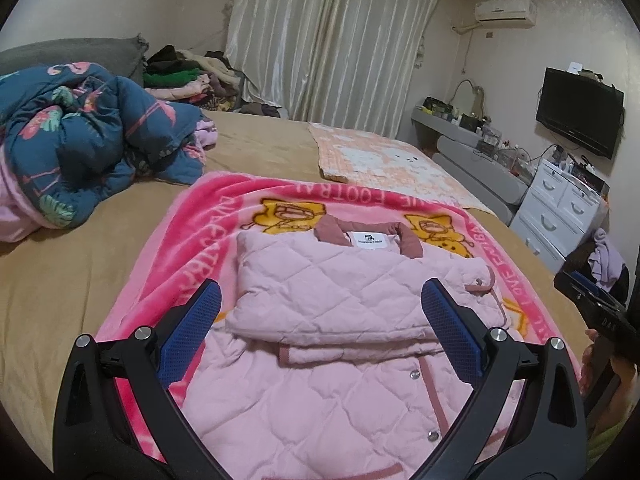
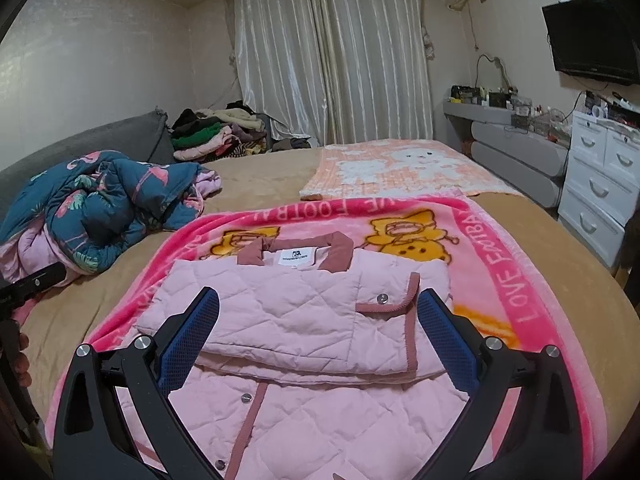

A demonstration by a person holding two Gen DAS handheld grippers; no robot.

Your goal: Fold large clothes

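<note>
The pink quilted jacket lies flat on the bright pink blanket on the bed. Its sleeves are already folded across its chest, and its collar points away from both claws. So the jacket's long way runs straight out ahead, from the hem down near the claws to the collar far in front.

The left gripper hangs over the jacket with its jaws wide apart, and it holds nothing. The folded sleeves sit right in front of it, between its two blue pads, and the hem is just below it.

The right gripper is the same: wide open, empty, over the jacket. The jacket's middle lies straight ahead of it (the snap buttons run down under it).

Both claws look about equally near the hem. I think the next move is to grab the hem, one claw on each side, and carry it forward toward the collar.
</note>
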